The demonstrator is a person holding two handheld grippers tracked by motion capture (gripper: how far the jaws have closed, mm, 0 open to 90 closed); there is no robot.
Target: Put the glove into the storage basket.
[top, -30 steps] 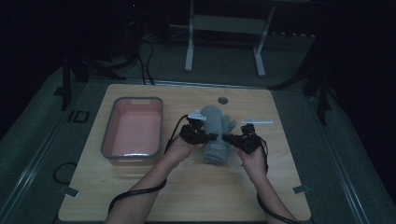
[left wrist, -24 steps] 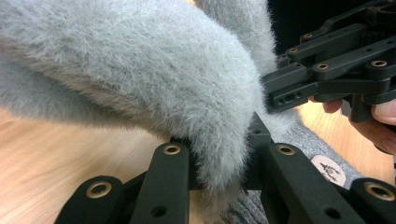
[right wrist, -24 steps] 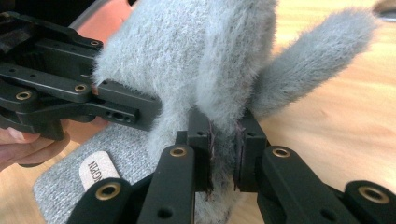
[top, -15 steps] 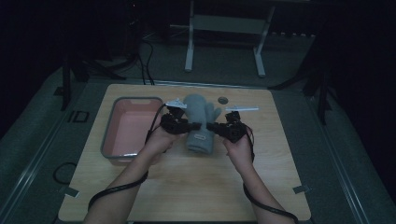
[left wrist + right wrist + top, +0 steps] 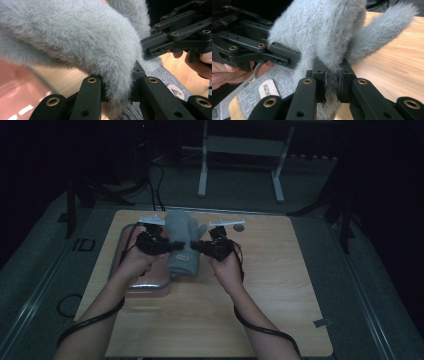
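Nearest the person, the left gripper (image 5: 172, 247) and right gripper (image 5: 196, 247) each clamp a fold of the fuzzy grey mitten (image 5: 183, 240), jaws closed on its opposite edges. The mitten hangs between them above the wooden table (image 5: 280, 270), beside the pink tray (image 5: 150, 287). Farther off, a small dark disc (image 5: 239, 227) lies near the table's far edge.

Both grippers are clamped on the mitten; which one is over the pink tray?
The left gripper: it holds the grey fuzzy mitten above the pink tray's right edge, while the right gripper is over bare wooden table.
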